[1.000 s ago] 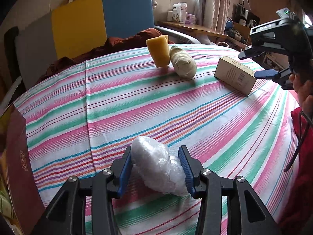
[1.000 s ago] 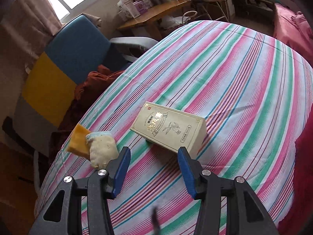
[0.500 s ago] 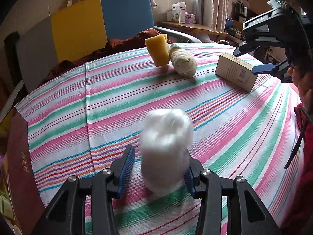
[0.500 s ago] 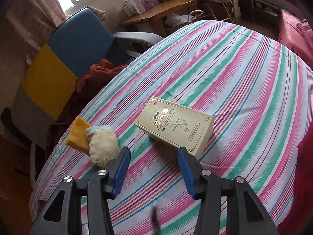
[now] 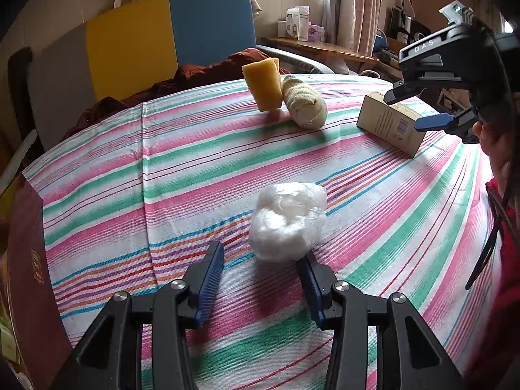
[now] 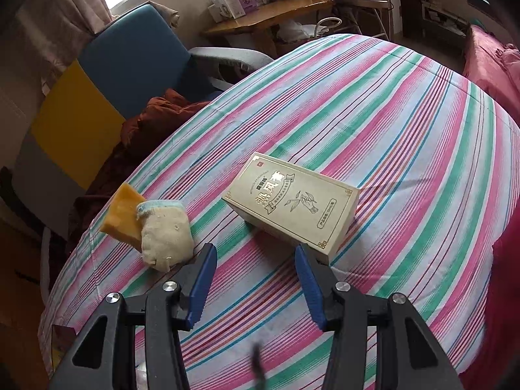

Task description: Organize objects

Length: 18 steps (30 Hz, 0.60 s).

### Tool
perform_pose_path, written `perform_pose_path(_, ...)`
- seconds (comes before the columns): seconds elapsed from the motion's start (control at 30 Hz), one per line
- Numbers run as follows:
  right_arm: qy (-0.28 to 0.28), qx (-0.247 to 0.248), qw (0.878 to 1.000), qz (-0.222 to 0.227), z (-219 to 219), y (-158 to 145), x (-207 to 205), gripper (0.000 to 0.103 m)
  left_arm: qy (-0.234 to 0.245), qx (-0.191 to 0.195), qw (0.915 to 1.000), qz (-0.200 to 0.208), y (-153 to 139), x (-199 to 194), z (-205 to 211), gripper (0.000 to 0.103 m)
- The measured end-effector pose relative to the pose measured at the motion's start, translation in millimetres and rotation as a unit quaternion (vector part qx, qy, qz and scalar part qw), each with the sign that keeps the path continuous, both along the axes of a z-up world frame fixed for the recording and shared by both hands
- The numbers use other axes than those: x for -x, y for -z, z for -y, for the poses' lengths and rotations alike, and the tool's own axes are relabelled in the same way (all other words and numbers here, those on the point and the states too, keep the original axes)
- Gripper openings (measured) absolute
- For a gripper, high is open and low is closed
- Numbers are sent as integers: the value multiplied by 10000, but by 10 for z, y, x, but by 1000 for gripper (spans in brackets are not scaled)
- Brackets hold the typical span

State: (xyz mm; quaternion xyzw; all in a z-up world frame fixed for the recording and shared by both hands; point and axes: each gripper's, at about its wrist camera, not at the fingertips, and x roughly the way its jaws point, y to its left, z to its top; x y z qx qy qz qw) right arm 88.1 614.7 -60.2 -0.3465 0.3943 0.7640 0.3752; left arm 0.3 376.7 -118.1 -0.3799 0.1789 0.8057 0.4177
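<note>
Just beyond left claw (image 5: 260,260) — closing, perhaps touching — plastic bundle (image 5: 287,222).

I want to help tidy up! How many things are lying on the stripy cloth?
4. The white plastic bundle lies nearest the left gripper; the yellow sponge and cream sock roll touch at the far edge; the gold box lies before the right gripper.

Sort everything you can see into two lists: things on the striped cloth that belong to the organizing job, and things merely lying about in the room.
Belong to the job:
- crumpled white plastic bag
- yellow sponge block
- rolled cream cloth bundle
- beige cardboard box with gold print

Just lying about:
- rust-brown blanket
- blue, yellow and grey chair
- white cartons on the wooden shelf
</note>
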Motion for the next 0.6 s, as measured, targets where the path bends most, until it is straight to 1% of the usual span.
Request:
perform_pose_path(0.13,0,-6,10000,-65,-5,-27,-13,51,-35,-96,9999,111,-4,32,38,43)
perform_pose_path(0.23,-7,-9,9999,-161,-13,-60,-29,51,-45,-147,9997,194,-7,53,50,42)
perform_pose_path(0.3,-23,26,9998,-210,-19,-64,-34,51,-72,-302,9988,388,-37,101,83,43)
perform_pose_path(0.37,-26,85,9997,-227,-31,-55,-33,51,-90,-390,9977,540,-49,135,114,45)
perform_pose_path(0.4,-35,146,9995,-278,-38,-50,-37,51,-45,-347,9978,563,-58,132,107,48)
perform_pose_path(0.43,-49,176,9993,-313,-36,-52,-40,51,8,-283,9982,525,-77,108,101,57)
perform_pose_path(0.47,-58,190,9992,-341,-34,-58,-44,51,102,-236,9984,505,-101,76,93,60)
perform_pose_path(0.5,-65,196,9991,-377,-30,-69,-51,51,166,-241,9983,501,-127,41,101,62)
perform_pose_path(0.6,-72,244,9985,-475,-33,-88,-63,51,210,-214,9988,393,-199,-9,132,64)
